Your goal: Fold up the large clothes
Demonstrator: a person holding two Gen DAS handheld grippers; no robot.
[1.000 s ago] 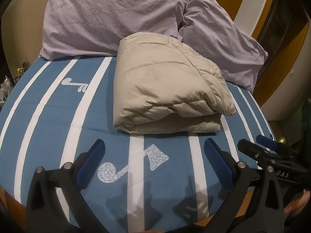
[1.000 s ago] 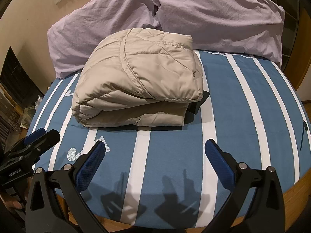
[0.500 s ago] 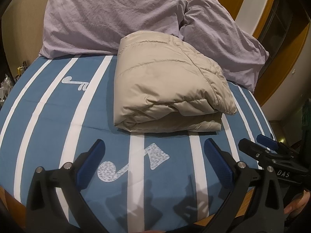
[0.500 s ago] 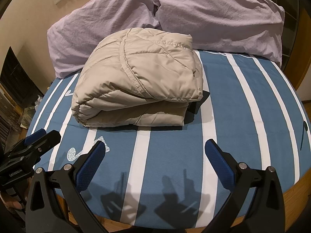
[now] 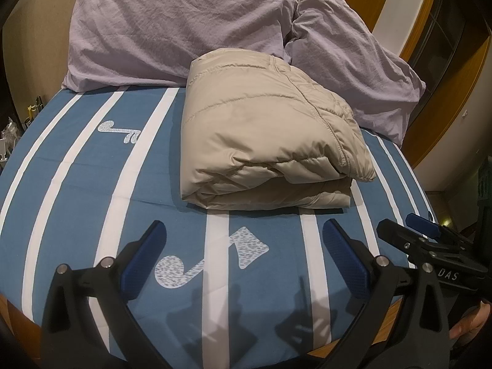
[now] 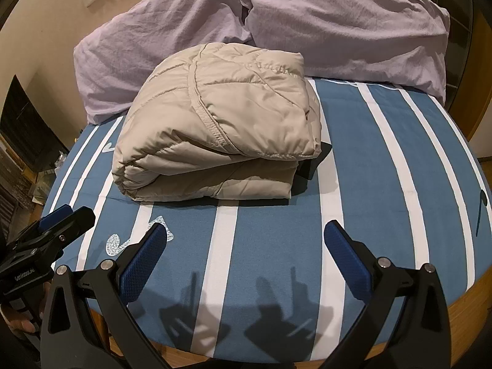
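While folded into a thick bundle, the beige puffer jacket (image 5: 267, 135) (image 6: 221, 123) is seen lying on the blue striped bedsheet (image 5: 77, 184) (image 6: 384, 184), just in front of two lilac pillows (image 5: 172, 27) (image 6: 344, 21). Nearer than the jacket, the left gripper (image 5: 243, 255) and right gripper (image 6: 246, 255) are held over the sheet, jaws spread apart, nothing clasped.
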